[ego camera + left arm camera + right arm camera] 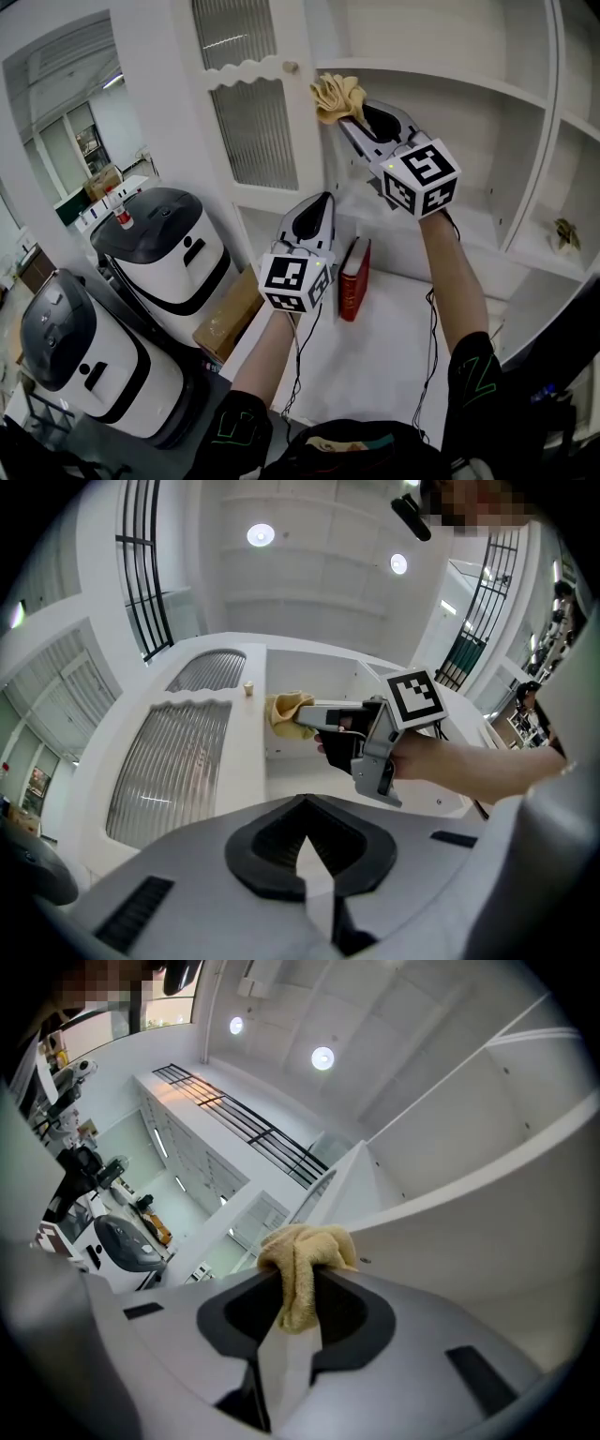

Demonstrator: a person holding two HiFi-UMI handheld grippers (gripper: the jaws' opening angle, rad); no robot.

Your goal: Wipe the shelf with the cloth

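A crumpled yellow cloth (pixel 337 96) is pinched in my right gripper (pixel 349 120), which is raised to the left end of the upper white shelf (pixel 441 77). In the right gripper view the cloth (pixel 302 1265) bunches over the shut jaws just below the shelf edge (pixel 487 1171). The left gripper view shows the same cloth (pixel 286 712) at the shelf's left end. My left gripper (pixel 314 208) hangs lower, over the cabinet counter, jaws together and holding nothing; in its own view the left gripper (pixel 302 850) is shut.
A red book (pixel 353 278) stands on the white counter (pixel 375 347) beside my left gripper. A glazed cabinet door (pixel 246 94) with a small knob (pixel 291 67) stands open at the left. Two white-and-black machines (pixel 169 246) and a cardboard box (pixel 230 314) sit below left. A small object (pixel 565 234) lies on a right shelf.
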